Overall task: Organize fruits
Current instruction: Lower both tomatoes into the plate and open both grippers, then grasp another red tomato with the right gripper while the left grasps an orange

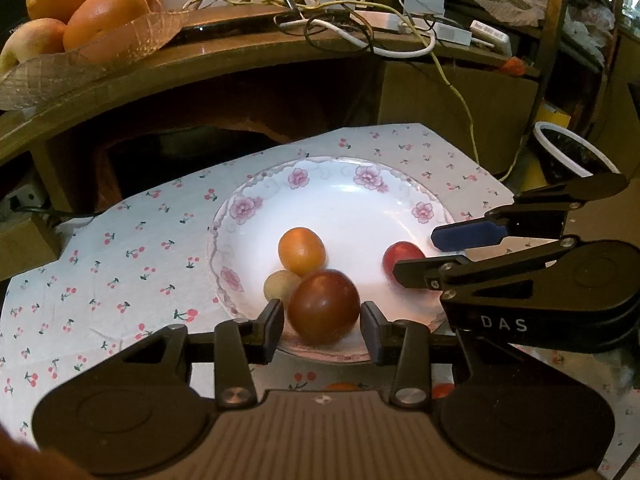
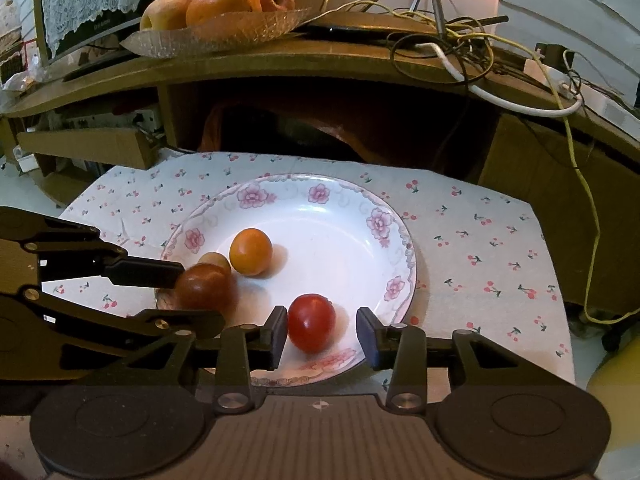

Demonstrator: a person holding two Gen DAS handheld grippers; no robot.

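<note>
Left wrist view: left gripper [image 1: 322, 320] over near rim of floral plate [image 1: 348, 184], jaws wide, straddling dark brown-red fruit [image 1: 324, 307] with a gap at each pad; not clamped. Fruit slightly blurred; whether resting on plate or in motion cannot be told. Behind it, touching or nearly so: orange fruit [image 1: 301, 251] and small pale fruit [image 1: 280, 285].

Right wrist view: right gripper [image 2: 322, 330] likewise wide apart, bracketing red fruit [image 2: 311, 322] on near part of plate; left pad just beside fruit, right pad apart.

Progress, judged: four small fruits on plate, largely done. At lower edge of left view, two coloured shapes on cherry-print cloth [image 1: 120, 264], possibly fruits left to collect; too hidden to confirm.

Clearance: far half of plate bare, room to set more. Grippers close together over near rim; withdraw one at a time. Shelf edge [image 2: 280, 64] overhangs behind, limiting lift at rear.
</note>
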